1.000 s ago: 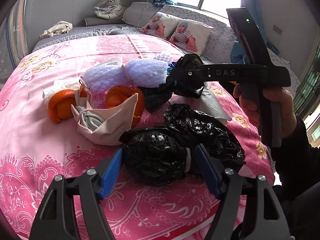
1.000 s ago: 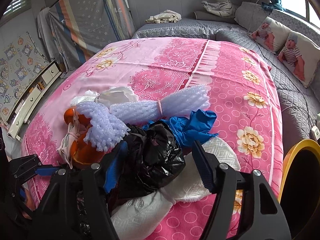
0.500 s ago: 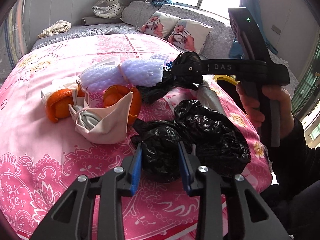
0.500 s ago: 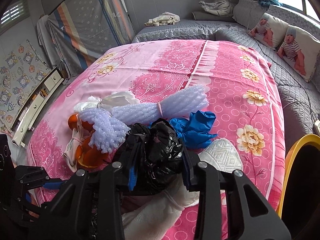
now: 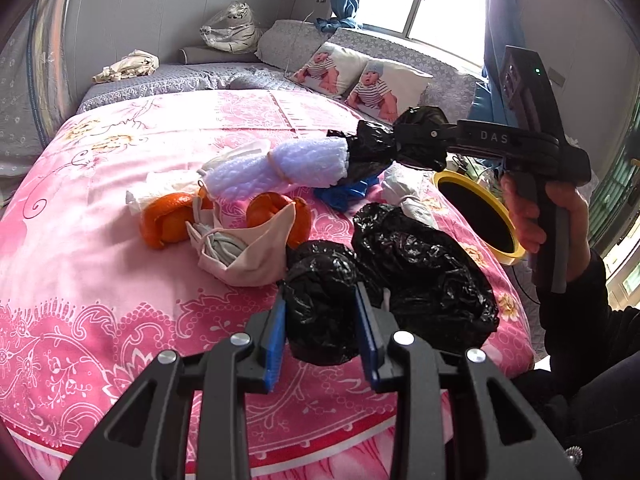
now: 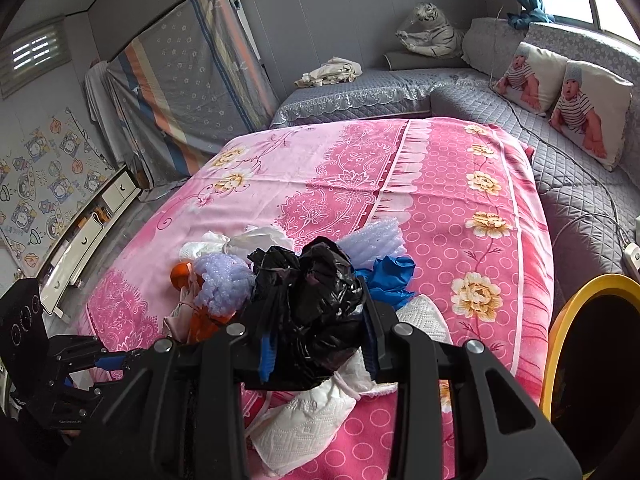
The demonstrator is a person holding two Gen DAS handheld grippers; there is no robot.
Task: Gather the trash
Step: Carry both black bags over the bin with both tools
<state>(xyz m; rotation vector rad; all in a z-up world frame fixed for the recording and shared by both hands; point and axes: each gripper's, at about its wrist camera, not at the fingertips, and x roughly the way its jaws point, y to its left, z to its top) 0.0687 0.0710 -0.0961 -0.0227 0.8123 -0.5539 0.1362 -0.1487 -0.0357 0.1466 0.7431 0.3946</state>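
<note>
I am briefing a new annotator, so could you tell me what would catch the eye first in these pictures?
Most striking is the trash heaped on the bright pink bedspread: orange peels, a purple foam net and crumpled black bags. Each gripper is shut on one: the left gripper on a black bag near the front edge, the right gripper on another black bag, raised beside the yellow-rimmed bin.

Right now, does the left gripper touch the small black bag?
Touching. In the left wrist view, both blue pads of the left gripper press against the sides of the small black bag, which bulges between them.
</note>
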